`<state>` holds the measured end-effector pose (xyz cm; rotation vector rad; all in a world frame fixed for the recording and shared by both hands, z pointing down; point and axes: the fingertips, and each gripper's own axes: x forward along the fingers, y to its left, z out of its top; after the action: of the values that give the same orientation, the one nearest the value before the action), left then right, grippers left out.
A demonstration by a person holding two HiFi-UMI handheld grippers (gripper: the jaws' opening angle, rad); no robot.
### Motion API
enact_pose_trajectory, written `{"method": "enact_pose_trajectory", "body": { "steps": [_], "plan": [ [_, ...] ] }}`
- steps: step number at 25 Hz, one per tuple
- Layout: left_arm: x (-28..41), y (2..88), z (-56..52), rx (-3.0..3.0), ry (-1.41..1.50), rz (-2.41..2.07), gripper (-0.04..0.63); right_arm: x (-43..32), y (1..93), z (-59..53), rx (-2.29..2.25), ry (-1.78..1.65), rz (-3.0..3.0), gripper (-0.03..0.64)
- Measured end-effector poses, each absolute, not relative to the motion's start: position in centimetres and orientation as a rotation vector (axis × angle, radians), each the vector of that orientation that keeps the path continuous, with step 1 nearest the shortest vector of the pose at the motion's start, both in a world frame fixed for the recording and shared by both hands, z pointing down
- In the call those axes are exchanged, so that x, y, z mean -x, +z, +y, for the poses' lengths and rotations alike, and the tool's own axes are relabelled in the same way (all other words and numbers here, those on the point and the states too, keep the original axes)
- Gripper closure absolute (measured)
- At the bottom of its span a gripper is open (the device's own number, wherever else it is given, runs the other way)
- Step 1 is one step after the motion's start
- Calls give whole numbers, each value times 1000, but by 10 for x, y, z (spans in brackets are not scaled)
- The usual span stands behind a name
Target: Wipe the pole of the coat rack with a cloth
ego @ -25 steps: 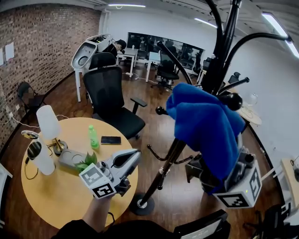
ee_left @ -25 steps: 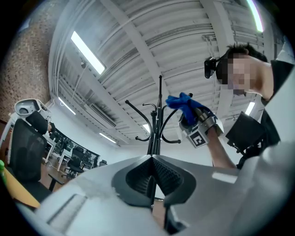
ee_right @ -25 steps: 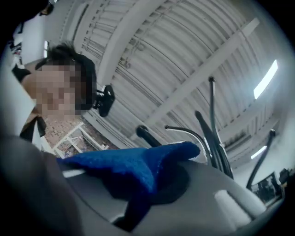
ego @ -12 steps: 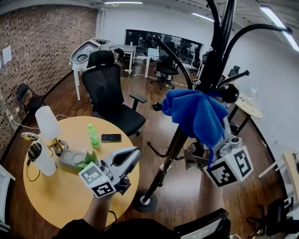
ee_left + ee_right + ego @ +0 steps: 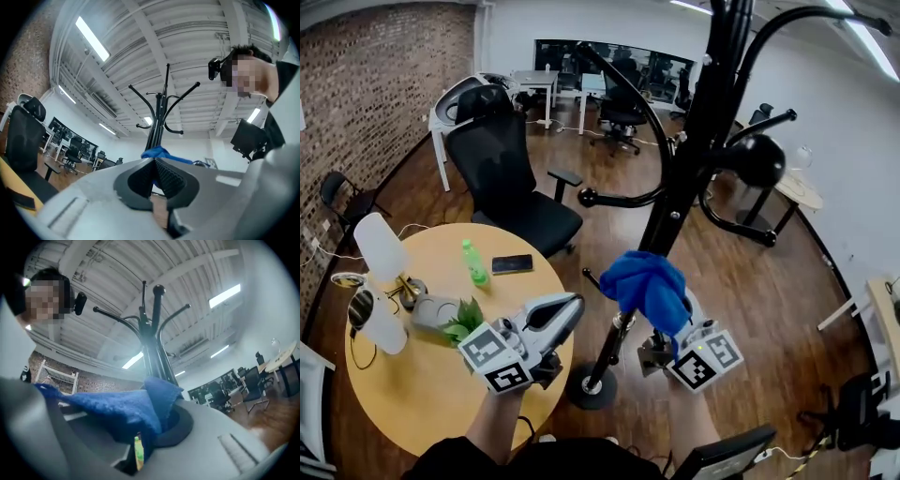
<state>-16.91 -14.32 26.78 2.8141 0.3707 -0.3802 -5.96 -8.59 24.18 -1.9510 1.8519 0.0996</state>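
The black coat rack pole (image 5: pixel 675 202) rises from its round base (image 5: pixel 589 390) in the head view. A blue cloth (image 5: pixel 645 284) is pressed against the pole's lower part, just above the base. My right gripper (image 5: pixel 678 339) is shut on that cloth, its fingertips hidden under the folds. In the right gripper view the cloth (image 5: pixel 119 411) bunches between the jaws with the pole (image 5: pixel 153 355) right behind it. My left gripper (image 5: pixel 555 317) hangs shut and empty over the table's edge, left of the pole. The left gripper view shows the rack (image 5: pixel 157 124) and cloth (image 5: pixel 158 152) beyond.
A round yellow table (image 5: pixel 422 403) at the left carries a white lamp (image 5: pixel 379 249), a green bottle (image 5: pixel 472 262), a phone (image 5: pixel 512 264) and a plant (image 5: pixel 461 324). A black office chair (image 5: pixel 508 183) stands behind it. Curved rack hooks (image 5: pixel 757 159) jut out at head height.
My right gripper has slid the blue cloth down the pole, from up by the hooks to just above the base. The left gripper has stayed where it was.
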Motion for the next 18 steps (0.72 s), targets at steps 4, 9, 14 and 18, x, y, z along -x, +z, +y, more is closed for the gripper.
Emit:
{"method": "enact_pose_trajectory", "body": {
  "steps": [4,9,14,18],
  "plan": [
    [157,277,-135,-2799,-339,400,595,59,326,-89,1981,-164,1855,595],
    [151,284,-134,-2789,-312,409,595,69,413,-92,1942,-530,1879,595],
    [149,285,-133,-2791,-310,412,595,128,399,-79,1684,-590,2156,595],
    [149,284,-132,-2808,-312,416,595,131,400,-85,1743,-489,2287,595]
  ]
}}
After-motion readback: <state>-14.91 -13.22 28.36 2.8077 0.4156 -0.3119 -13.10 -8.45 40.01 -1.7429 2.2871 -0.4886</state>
